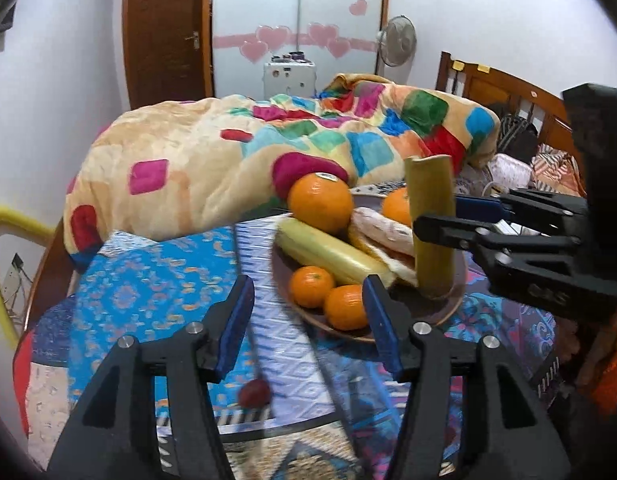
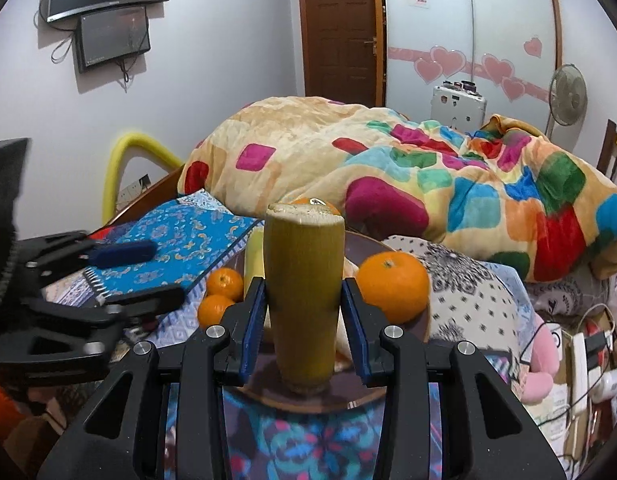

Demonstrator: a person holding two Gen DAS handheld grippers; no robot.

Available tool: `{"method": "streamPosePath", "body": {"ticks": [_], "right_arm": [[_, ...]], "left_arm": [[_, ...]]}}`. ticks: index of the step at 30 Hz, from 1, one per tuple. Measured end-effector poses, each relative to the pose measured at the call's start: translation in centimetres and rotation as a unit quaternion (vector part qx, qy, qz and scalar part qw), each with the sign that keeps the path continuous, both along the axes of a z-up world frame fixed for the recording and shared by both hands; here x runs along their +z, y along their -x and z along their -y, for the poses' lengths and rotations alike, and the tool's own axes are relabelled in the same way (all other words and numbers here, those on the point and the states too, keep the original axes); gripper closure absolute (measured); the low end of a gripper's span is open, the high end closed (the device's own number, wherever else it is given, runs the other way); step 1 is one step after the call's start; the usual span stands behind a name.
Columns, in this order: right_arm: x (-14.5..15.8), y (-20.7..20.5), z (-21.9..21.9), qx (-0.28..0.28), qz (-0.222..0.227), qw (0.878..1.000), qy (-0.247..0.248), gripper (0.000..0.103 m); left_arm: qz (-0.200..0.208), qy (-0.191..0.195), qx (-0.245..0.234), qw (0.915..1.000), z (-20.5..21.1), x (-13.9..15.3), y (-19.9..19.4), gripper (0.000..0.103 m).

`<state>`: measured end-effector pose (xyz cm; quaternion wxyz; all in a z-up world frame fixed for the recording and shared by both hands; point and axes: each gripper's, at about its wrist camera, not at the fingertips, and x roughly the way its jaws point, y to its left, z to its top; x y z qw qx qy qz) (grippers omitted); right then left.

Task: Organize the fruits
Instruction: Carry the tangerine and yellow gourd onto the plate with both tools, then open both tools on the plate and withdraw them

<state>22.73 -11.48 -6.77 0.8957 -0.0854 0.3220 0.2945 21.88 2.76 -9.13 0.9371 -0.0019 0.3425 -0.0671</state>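
Observation:
A brown plate [image 1: 452, 308] on the bed holds several oranges [image 1: 320, 202], a pale corn-like piece [image 1: 328, 254] and a peeled fruit [image 1: 382, 228]. My right gripper [image 2: 303, 312] is shut on an upright yellow-green sugarcane piece [image 2: 304, 292], whose base rests on the plate [image 2: 308, 402]. The cane also shows in the left wrist view [image 1: 430, 224], with the right gripper [image 1: 448, 216] around it. My left gripper [image 1: 308, 316] is open and empty, just in front of the plate's near rim. A small red fruit [image 1: 254, 392] lies on the cloth below it.
A colourful blanket [image 1: 268, 148] is heaped behind the plate. Patterned cloths [image 1: 156, 280] cover the bed. A wooden headboard [image 1: 520, 92] stands at the right. Cables and a pink toy [image 2: 544, 360] lie at the right in the right wrist view.

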Motion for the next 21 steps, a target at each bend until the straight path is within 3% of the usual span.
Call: {"method": "streamPosePath", "body": {"ticks": [10,21], "right_arm": [[-1.4,-2.5,-2.9,-0.003,-0.017,0.999,0.029,0.068],[-0.3,1.1,-1.3,-0.013,0.000,1.000,0.017,0.068]], "left_arm": [[-0.012,0.009,0.030,0.9994,-3.6,-1.2,0.1,0.046],[-0.021,0.015,0.030,0.9992,-3.9,-1.3,2.7,0.046]]}}
